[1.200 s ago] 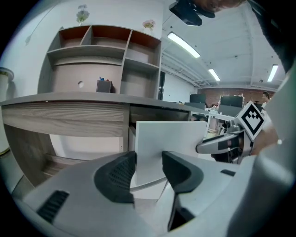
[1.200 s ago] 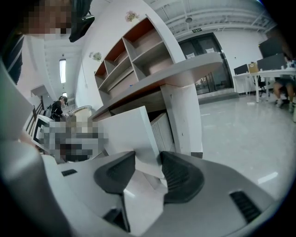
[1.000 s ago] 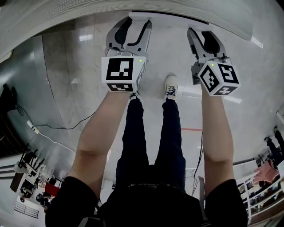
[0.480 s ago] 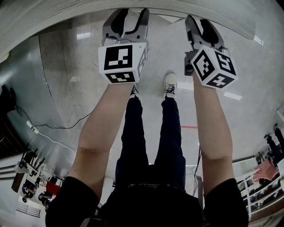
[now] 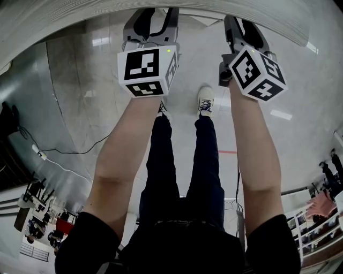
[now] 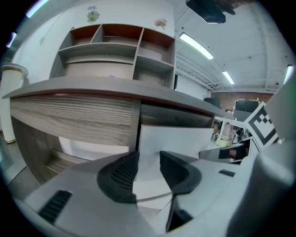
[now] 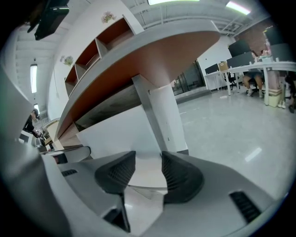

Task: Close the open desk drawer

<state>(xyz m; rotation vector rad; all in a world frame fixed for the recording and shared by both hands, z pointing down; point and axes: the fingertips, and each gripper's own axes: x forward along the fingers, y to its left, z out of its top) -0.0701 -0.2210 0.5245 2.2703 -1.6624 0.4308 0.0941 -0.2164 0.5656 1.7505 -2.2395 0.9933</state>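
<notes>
The white drawer front [image 6: 185,139] sits under the grey desktop [image 6: 101,88]; in the head view only a sliver of the drawer front [image 5: 206,21] shows below the desktop edge [image 5: 80,16]. My left gripper [image 5: 153,13] points at it. Its jaws [image 6: 148,169] are closing, with a gap between the pads, and the white panel shows through that gap. My right gripper [image 5: 241,24] is beside it on the right. It [image 7: 147,171] stands open against the same white panel [image 7: 120,134], with nothing pinched.
A wood-grain panel [image 6: 74,120] lies left of the drawer, and a shelf hutch [image 6: 115,46] stands on the desk. A white desk leg [image 7: 162,115] is at the right. Below are my legs, shoes [image 5: 205,101], glossy floor and a cable [image 5: 53,152].
Both grippers have moved up the head view toward the desk. The white drawer edge that showed earlier is now mostly under the desktop. The right gripper has rolled.
</notes>
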